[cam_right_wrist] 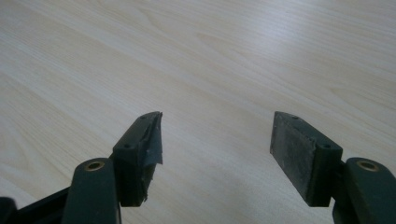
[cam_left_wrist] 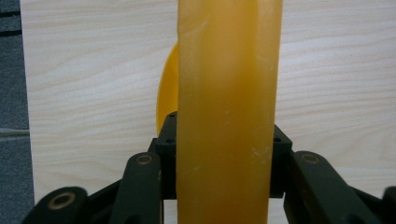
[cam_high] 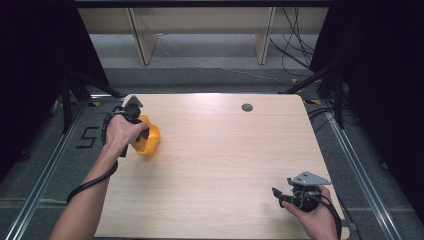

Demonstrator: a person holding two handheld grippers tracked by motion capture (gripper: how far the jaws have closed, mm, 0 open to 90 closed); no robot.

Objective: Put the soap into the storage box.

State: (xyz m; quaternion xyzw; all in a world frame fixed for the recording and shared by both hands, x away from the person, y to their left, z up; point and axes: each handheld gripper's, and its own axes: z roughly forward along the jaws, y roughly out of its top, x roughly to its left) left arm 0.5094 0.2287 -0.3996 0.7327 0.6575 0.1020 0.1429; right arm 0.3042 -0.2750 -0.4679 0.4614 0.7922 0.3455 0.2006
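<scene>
High view: the left claw point(cam_high: 141, 131) sits at the left edge of the worktop point(cam_high: 220, 150), in the left centre of the frame, held by the left hand point(cam_high: 120, 134), with a black cable looping down along the forearm toward the lower left. A yellow bowl point(cam_high: 148, 140) is at that claw, tilted on its side just right of the hand, its lower edge at or close to the worktop surface; contact cannot be confirmed. Left gripper view: the bowl's rim point(cam_left_wrist: 229, 112) runs as a thick vertical amber band up the centre of the frame, from bottom to top, lying directly between the two black jaws. Both jaw pads point(cam_left_wrist: 167, 140) press against its sides at lower centre, so the claw is closed onto the rim and grips it. A curved part of the bowl's body shows behind the band at centre left, over the pale wood. Right claw point(cam_high: 278, 195): high view places it at the lower right of the frame, near the worktop's front right corner, in the right hand point(cam_high: 317, 220), well apart from the bowl. Right gripper view: the jaws stand wide apart at the bottom of the frame, bare wood between them, nothing gripped. A small round grey grommet point(cam_high: 247, 107) sits in the worktop at upper centre.
</scene>
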